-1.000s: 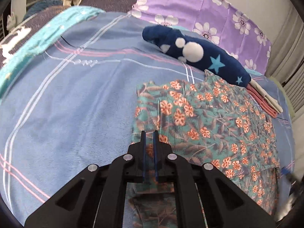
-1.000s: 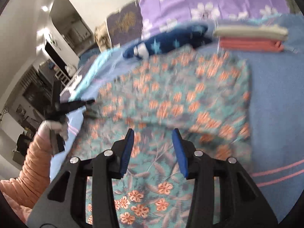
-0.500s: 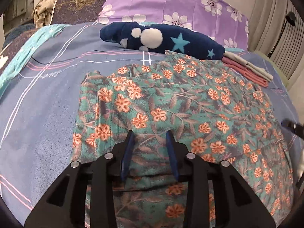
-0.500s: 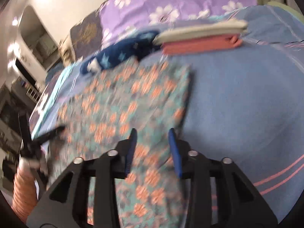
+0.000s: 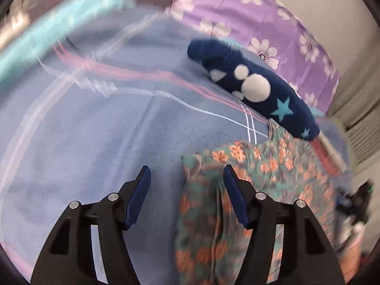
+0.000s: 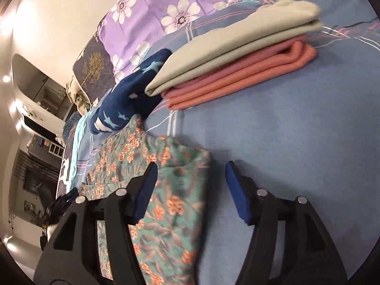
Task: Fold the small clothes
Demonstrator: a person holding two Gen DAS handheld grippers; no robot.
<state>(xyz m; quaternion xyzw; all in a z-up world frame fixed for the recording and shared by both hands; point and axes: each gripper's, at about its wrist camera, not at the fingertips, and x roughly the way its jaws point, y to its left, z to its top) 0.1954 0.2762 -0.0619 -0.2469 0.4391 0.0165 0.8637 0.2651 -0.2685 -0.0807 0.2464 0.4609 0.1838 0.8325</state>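
Observation:
A teal garment with orange flowers (image 5: pixel 261 190) lies flat on the blue bedspread (image 5: pixel 95 142). My left gripper (image 5: pixel 186 173) is open and empty, hovering over the garment's left edge, near its far left corner. In the right wrist view the same garment (image 6: pixel 171 204) lies under my open, empty right gripper (image 6: pixel 190 168), which straddles its right edge near the far right corner. The other gripper shows faintly at the far side in each view.
A navy rolled garment with stars and white dots (image 5: pixel 251 87) lies beyond the floral garment. A folded beige piece (image 6: pixel 237 38) sits on a folded coral piece (image 6: pixel 242 78) at the right. Purple flowered pillows (image 5: pixel 273 23) line the head of the bed.
The left gripper went from shut to wide open and swung left to the garment's left edge. The right gripper opened wider and moved to the garment's right edge, nearer the folded stack.

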